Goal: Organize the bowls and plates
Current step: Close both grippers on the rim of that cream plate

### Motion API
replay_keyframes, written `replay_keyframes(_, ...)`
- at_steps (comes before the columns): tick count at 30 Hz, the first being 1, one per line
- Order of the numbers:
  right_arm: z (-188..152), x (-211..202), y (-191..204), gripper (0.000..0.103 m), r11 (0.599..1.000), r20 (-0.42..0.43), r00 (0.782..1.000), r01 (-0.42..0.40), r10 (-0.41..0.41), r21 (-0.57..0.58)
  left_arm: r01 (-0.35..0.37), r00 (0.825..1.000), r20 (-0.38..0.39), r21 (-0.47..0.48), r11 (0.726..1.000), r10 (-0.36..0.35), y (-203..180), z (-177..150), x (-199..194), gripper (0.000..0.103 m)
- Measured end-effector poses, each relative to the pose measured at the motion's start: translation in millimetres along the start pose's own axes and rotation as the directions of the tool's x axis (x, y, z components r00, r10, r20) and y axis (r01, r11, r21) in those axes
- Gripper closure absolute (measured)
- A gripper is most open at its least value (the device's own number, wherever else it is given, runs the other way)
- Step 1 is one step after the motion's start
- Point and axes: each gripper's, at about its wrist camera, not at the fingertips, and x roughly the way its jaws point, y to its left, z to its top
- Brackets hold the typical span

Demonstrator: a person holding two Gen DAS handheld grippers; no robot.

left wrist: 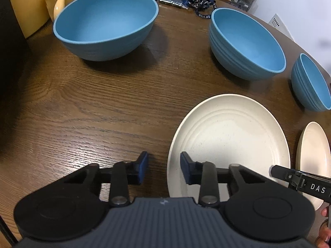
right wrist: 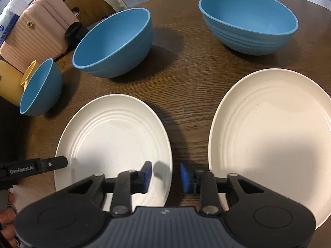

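Left hand-held gripper (left wrist: 164,169) open, straddling a plate (left wrist: 229,142) rim; right hand-held gripper (right wrist: 166,175) open between two plates on the table (right wrist: 186,78).

"POLICE" on lanyard (left wrist: 203,8); "DAS" on right gripper (left wrist: 300,180); "GenRobot.AI" on left gripper (right wrist: 35,168).

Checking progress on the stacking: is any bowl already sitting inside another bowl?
No: the large bowl, medium bowl and small bowl each stand apart on the table.

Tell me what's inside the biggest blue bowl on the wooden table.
Nothing shows inside the biggest blue bowl: its smooth blue interior is bare. The near wall hides only a thin strip of the inside in the right wrist view.
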Motion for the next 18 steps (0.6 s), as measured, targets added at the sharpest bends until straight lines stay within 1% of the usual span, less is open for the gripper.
replay_keyframes(3, 0.3, 0.8, -0.5, 0.086, 1.0, -0.002, 1.0, -0.005, 0.005, 0.004, 0.014, 1.0, -0.008, -0.003, 1.0, -0.014, 0.7, 0.8, 2.8, 0.08)
replay_keyframes(4, 0.4, 1.0, -0.9, 0.087, 1.0, -0.003, 1.0, -0.007, 0.007, 0.004, 0.015, 1.0, -0.009, -0.004, 1.0, -0.015, 0.9, 0.9, 3.7, 0.081)
replay_keyframes(5, 0.2, 1.4, -1.2, 0.09, 1.0, -0.005, 1.0, -0.008, 0.008, 0.005, 0.021, 1.0, -0.011, -0.005, 1.0, -0.021, 1.0, 1.1, 4.4, 0.083)
replay_keyframes(10, -0.6, 1.1, -2.2, 0.093, 1.0, -0.003, 1.0, -0.013, 0.013, 0.015, 0.039, 0.999, -0.011, -0.009, 0.999, -0.039, -0.1, 1.2, 5.2, 0.093)
replay_keyframes(18, -3.4, -0.7, -2.1, 0.094, 1.0, 0.005, 1.0, -0.017, 0.017, 0.02, 0.036, 0.999, -0.007, -0.009, 0.999, -0.036, -1.2, -1.2, 3.8, 0.093)
